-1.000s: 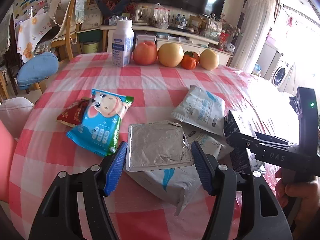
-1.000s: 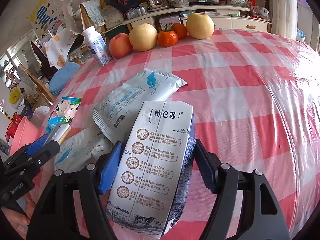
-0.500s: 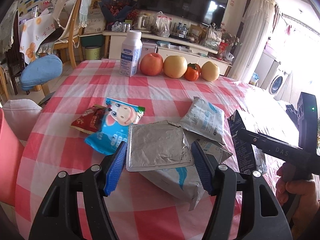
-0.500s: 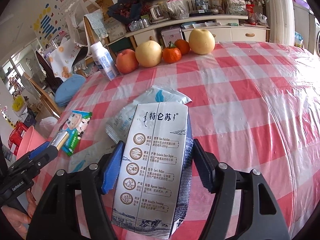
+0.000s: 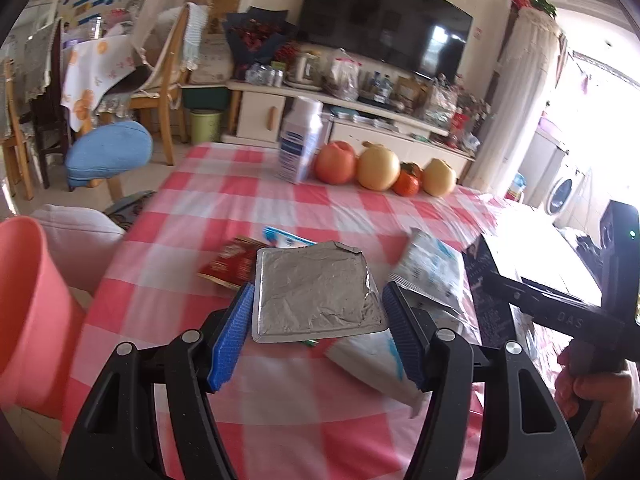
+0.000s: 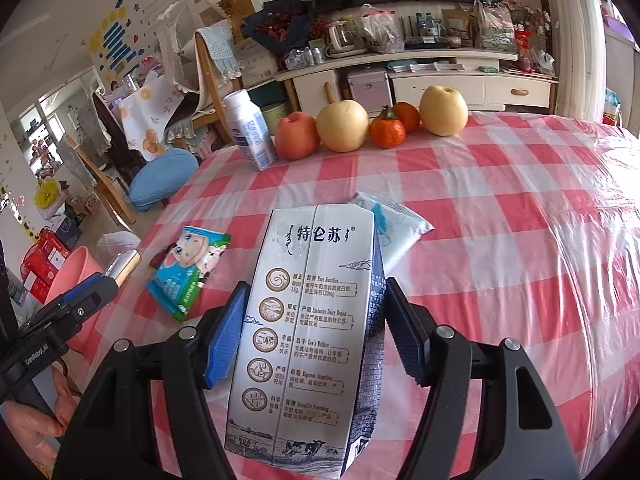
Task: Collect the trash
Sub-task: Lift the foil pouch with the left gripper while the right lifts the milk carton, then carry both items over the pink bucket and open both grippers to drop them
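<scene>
Item: flat square silver foil pouch point(image 5: 316, 290), clamped edgewise between the left gripper point(image 5: 316, 316) pads; judged light, limp, crushable; best held by its side edges. Item: white printed milk carton point(image 6: 308, 332), gripped across its width by the right gripper point(image 6: 314, 332), protruding ahead; judged light, stiff, dentable.

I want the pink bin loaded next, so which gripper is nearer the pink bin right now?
Left. The left gripper, holding the foil packet, is beside the pink bin; the right gripper, holding the milk carton, is farther across the table.

Crinkled matt foil pouch point(image 5: 316, 292), printed paperboard milk carton point(image 6: 308, 332) (smooth), glossy plastic-covered checked tablecloth point(image 6: 520, 240)
</scene>
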`<state>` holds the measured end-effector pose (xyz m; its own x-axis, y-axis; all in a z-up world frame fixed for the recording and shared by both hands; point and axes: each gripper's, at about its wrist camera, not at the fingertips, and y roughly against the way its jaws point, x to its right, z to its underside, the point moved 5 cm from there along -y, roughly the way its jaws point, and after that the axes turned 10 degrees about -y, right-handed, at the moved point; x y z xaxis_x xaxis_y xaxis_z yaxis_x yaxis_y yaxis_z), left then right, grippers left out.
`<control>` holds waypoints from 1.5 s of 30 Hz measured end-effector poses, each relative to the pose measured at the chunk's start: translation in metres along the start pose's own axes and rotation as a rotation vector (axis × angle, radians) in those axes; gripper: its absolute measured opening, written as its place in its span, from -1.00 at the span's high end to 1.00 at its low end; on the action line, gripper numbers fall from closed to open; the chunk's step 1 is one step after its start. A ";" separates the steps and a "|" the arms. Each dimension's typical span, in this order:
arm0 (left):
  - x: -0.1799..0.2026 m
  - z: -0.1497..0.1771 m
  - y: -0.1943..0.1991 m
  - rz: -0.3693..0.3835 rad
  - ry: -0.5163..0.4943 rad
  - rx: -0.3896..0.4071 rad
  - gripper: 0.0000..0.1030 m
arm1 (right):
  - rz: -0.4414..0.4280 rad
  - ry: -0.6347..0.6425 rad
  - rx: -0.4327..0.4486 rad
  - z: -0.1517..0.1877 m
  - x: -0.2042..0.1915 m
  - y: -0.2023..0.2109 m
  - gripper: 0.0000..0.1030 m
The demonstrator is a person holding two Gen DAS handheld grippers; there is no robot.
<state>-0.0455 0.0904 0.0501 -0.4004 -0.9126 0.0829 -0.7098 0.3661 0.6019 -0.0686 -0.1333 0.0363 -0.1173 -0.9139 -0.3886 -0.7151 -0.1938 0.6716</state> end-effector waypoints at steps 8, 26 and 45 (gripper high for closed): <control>-0.044 -0.007 0.019 -0.104 0.045 0.043 -0.28 | -0.025 0.058 0.000 0.002 -0.039 -0.001 -0.30; -0.160 -0.003 0.061 -0.352 0.219 0.112 -0.27 | -0.183 0.216 -0.065 0.013 -0.189 -0.025 -0.30; -0.282 0.037 0.091 -0.585 0.516 0.063 -0.28 | -0.375 0.427 -0.147 0.041 -0.390 -0.079 -0.30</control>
<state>-0.0186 0.3878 0.0520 0.3576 -0.9242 0.1342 -0.7600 -0.2045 0.6169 0.0050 0.2534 0.1093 0.4351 -0.8300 -0.3489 -0.5473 -0.5515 0.6295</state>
